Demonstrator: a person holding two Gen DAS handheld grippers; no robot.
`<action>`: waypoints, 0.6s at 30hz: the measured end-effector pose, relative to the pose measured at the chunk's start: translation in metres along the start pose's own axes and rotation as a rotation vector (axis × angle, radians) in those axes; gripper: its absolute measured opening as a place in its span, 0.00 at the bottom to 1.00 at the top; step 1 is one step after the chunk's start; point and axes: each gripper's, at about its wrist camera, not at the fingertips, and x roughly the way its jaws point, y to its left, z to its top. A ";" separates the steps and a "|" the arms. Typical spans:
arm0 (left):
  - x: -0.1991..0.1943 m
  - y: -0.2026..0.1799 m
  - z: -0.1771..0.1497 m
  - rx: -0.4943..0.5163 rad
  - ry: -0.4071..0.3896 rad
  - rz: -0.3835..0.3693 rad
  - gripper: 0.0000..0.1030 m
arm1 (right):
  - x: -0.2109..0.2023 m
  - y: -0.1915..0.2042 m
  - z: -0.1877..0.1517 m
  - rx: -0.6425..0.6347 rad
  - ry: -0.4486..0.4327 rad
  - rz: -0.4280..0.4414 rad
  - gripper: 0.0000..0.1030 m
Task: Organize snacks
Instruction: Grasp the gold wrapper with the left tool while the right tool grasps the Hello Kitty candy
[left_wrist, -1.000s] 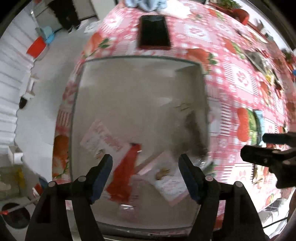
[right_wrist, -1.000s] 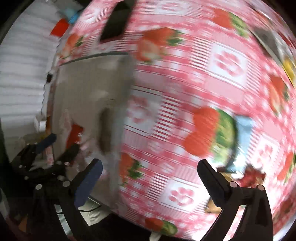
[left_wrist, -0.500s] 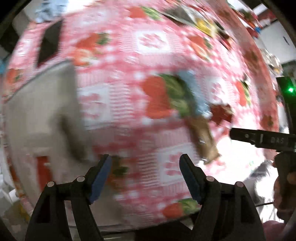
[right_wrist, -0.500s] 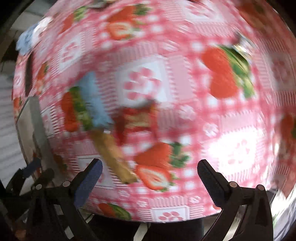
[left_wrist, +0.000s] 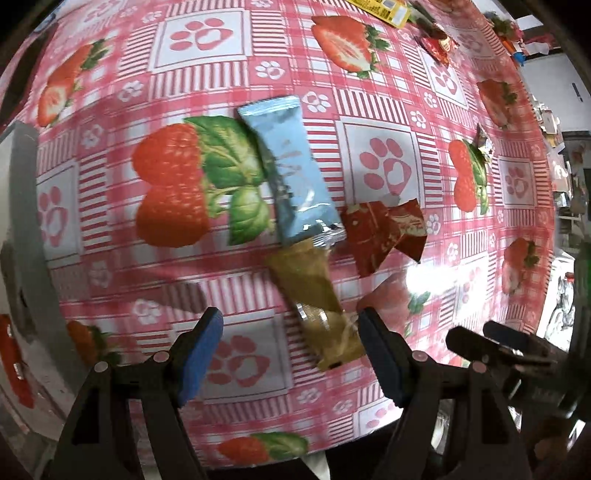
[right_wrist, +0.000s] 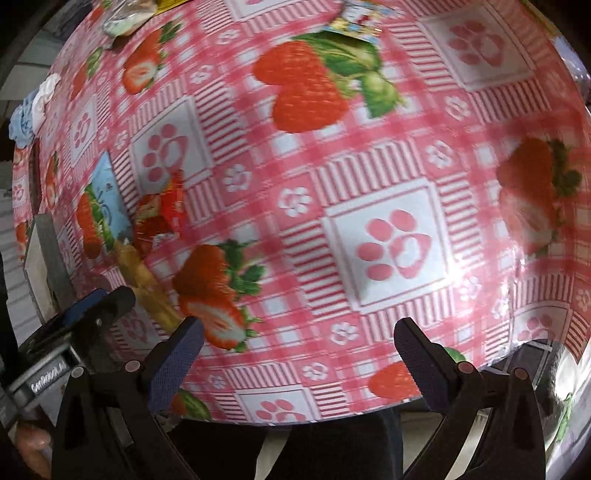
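We are hovering the left gripper low over the strawberry-print tabletop, its fingers spread wide and gripping nothing, with the near end of the tan snack bar lying just inside the right finger. We judge this lines us up to pinch that bar across its narrow width. Its far end is tucked under the blue snack bar, so lifting may drag the blue one along. A crumpled red wrapper is lying just right of where the two overlap. The grey bin is sitting at the left edge, likely the destination. The right gripper is waiting over bare cloth, fingers released too, keeping clear of the left's reach
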 end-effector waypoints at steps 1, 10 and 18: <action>0.003 -0.004 0.001 0.001 0.003 0.005 0.76 | -0.001 -0.007 0.000 0.003 0.001 0.001 1.00; 0.023 -0.039 0.004 0.112 -0.005 0.186 0.45 | -0.007 -0.040 0.018 0.004 -0.013 -0.007 1.00; 0.021 -0.023 -0.006 0.137 -0.014 0.262 0.25 | -0.036 -0.058 0.090 0.063 -0.109 -0.008 1.00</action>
